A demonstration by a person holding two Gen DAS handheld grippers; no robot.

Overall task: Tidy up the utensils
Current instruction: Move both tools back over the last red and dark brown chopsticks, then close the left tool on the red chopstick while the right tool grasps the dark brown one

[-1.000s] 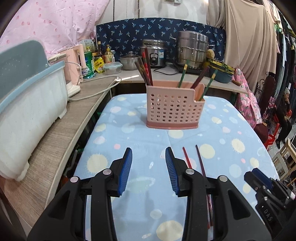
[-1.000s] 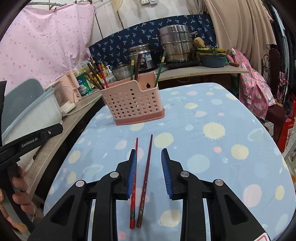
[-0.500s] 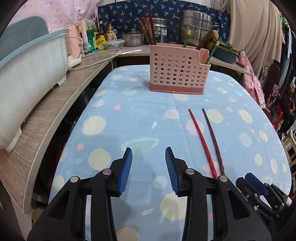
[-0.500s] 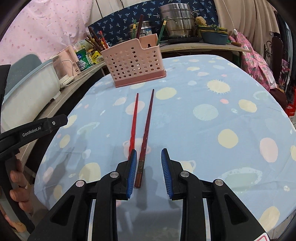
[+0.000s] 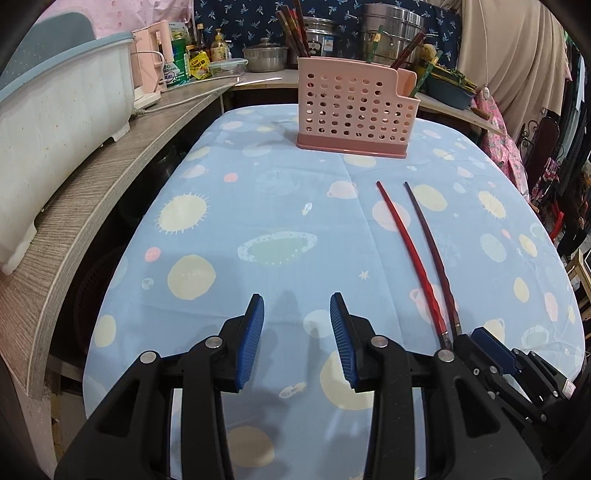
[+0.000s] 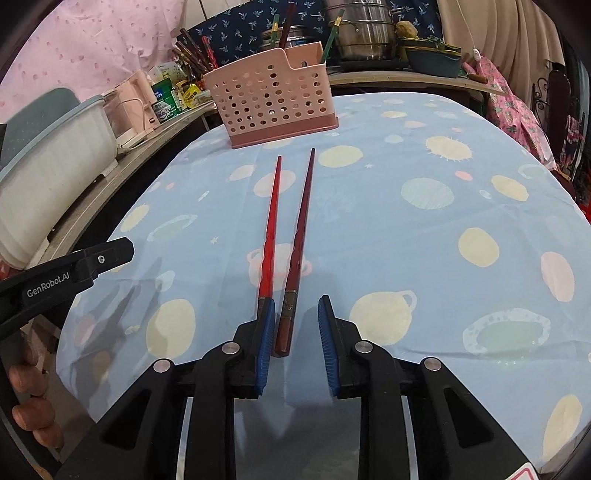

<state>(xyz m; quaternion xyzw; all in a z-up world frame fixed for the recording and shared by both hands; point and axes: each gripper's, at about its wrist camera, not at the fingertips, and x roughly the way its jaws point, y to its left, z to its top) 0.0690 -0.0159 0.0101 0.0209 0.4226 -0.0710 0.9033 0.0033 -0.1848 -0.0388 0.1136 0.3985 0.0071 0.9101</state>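
Two chopsticks lie side by side on the blue spotted tablecloth [image 6: 424, 229], a bright red one [image 6: 271, 221] and a dark maroon one [image 6: 302, 218], both pointing at the pink perforated utensil holder [image 6: 273, 99]. The holder has several chopsticks standing in it. My right gripper [image 6: 297, 300] is low over their near ends and its jaws are closing. The maroon chopstick's butt lies between them beside the left pad, and the right pad stands apart from it. The red one's end is hidden behind the left finger. My left gripper [image 5: 296, 297] hovers open over bare cloth, left of the chopsticks [image 5: 406, 243].
A white and blue plastic bin [image 5: 55, 110] sits on the wooden counter [image 5: 92, 199] along the left. A pink kettle, bottles and steel pots [image 5: 391, 29] crowd the back shelf. A hand [image 6: 26, 398] holds the left gripper's body [image 6: 74, 273]. Cloth hangs at the right.
Both grippers have sunk toward the cloth and tipped further down. The right gripper's jaws have narrowed, with the maroon chopstick's end now between them. The left jaws kept their width.
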